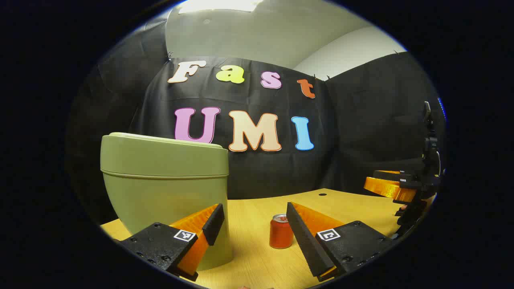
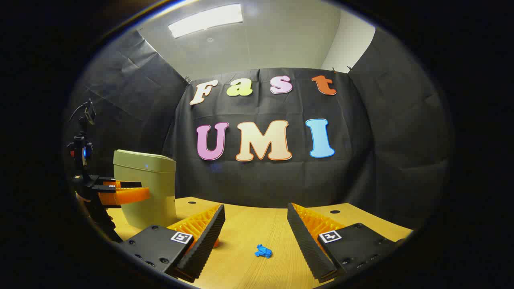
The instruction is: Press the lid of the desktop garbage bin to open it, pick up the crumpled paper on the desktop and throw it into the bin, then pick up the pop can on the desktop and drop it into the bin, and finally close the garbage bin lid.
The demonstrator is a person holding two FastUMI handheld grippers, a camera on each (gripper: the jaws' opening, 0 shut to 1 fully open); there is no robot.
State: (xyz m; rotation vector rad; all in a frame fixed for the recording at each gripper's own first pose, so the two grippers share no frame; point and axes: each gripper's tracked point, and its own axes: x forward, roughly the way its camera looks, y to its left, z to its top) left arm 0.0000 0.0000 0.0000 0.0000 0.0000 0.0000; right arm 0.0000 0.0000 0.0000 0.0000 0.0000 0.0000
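My claws, left (image 1: 252, 224) and right (image 2: 255, 228), gape empty; the pale green plastic bin's lid (image 1: 160, 138) sits closed, so pressing it seems my next move.

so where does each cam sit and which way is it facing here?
Left gripper view: rides the left gripper, low over the table, facing the back wall; bin close on the left, pop can between its open fingers; the right gripper sits at the right edge.
Right gripper view: rides the right gripper, same heading; crumpled paper lies ahead between its open fingers, with the left gripper and bin far left.
Shared: bin, table, back wall, each other's gripper.
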